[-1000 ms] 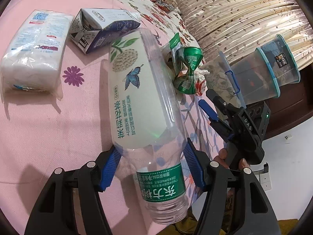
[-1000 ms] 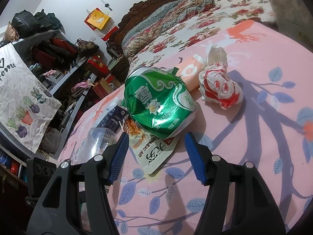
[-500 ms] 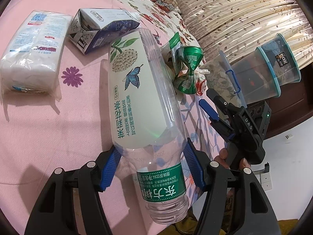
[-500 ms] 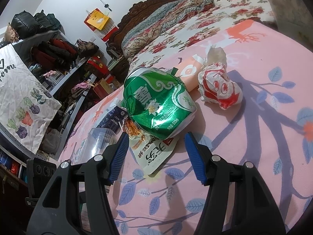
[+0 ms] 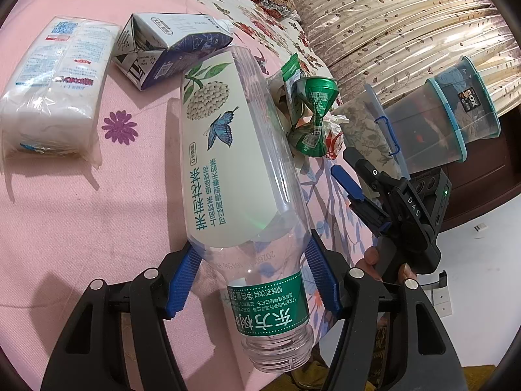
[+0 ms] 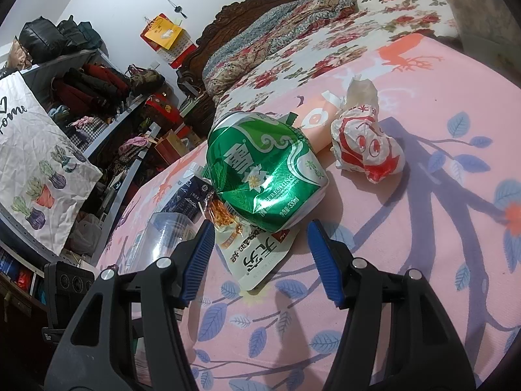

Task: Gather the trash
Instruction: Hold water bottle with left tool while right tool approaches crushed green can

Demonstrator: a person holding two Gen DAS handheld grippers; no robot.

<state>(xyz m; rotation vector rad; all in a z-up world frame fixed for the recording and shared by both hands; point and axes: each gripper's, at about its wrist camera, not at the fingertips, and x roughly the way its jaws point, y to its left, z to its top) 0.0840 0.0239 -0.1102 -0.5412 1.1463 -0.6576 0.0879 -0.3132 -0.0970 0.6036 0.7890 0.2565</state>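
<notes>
My left gripper (image 5: 252,265) is shut on a clear plastic bottle (image 5: 234,163) with a white label, gripping near its neck, over the pink bedsheet. A crushed green can (image 5: 309,117) lies beyond it, beside a snack wrapper. My right gripper (image 6: 260,257) is open just before the green can (image 6: 263,176), which rests on a snack wrapper (image 6: 254,251). It also shows in the left wrist view (image 5: 355,185). A crumpled red-and-white wrapper (image 6: 364,146) and an orange pack (image 6: 316,123) lie behind the can. The bottle's base (image 6: 169,234) shows at left.
A blue-white milk carton (image 5: 166,49) and a white tissue pack (image 5: 55,78) lie on the pink sheet (image 5: 81,211). Stacked clear storage bins (image 5: 439,120) stand off the bed's edge. Cluttered shelves (image 6: 97,114) and a folded quilt (image 6: 276,32) are further off.
</notes>
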